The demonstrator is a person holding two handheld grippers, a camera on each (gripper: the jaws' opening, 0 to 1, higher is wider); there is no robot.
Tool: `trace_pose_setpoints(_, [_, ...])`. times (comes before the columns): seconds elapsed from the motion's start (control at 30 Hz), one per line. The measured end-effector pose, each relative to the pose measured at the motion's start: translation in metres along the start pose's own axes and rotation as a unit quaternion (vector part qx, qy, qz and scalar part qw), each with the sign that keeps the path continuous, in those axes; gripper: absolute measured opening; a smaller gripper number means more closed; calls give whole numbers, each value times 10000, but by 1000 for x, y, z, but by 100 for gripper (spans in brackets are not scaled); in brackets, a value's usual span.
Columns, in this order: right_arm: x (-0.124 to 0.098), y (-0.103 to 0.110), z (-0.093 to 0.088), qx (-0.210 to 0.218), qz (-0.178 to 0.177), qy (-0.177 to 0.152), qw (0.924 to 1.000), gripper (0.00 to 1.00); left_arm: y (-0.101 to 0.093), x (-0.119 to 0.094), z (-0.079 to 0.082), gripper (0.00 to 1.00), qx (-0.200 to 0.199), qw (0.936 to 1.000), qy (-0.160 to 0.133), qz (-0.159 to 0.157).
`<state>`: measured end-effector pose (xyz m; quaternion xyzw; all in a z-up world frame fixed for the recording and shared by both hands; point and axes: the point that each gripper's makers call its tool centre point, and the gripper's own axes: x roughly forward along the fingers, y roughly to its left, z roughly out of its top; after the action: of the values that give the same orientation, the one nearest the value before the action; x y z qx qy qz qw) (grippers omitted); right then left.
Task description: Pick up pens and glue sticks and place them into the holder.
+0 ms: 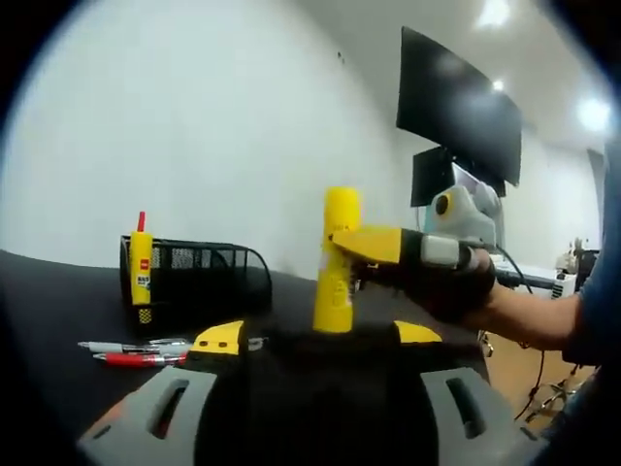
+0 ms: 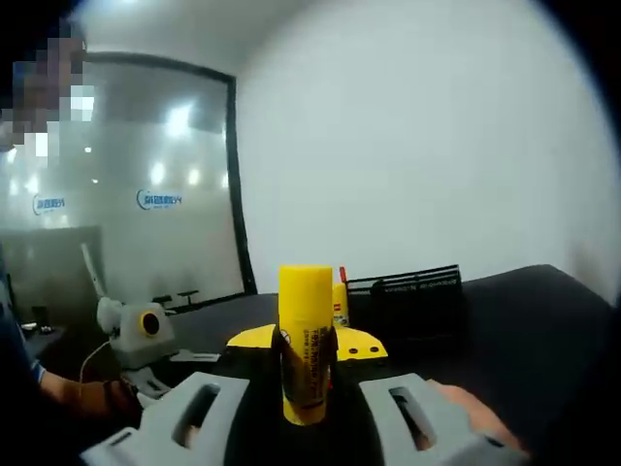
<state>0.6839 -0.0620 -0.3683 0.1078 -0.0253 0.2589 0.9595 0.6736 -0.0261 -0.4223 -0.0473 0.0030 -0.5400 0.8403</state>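
Note:
A yellow glue stick stands upright in the air, with my right gripper reaching in from the right and shut on its middle. In the right gripper view the same glue stick rises between the jaws of that gripper. My left gripper is open below it, jaws wide apart and holding nothing. The black mesh holder sits on the dark table to the left, a yellow glue bottle with a red tip upright at its left end. Two pens lie in front of it.
The table top is black. A dark monitor hangs on the wall at the right. A person's gloved hand holds the right gripper. The holder also stands behind the glue stick in the right gripper view.

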Motion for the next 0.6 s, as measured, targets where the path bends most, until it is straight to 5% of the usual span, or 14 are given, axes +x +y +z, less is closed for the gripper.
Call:
trace_pose_setpoints(0.13, [8,10,-9,-29,49,93,9999,17,1,-3,4,38,61,9999,-83,61])
trace_pose_setpoints(0.6, [19,31,-16,-100,233,168,9995,17,3,-4,5,27,142,9998,-85,123])
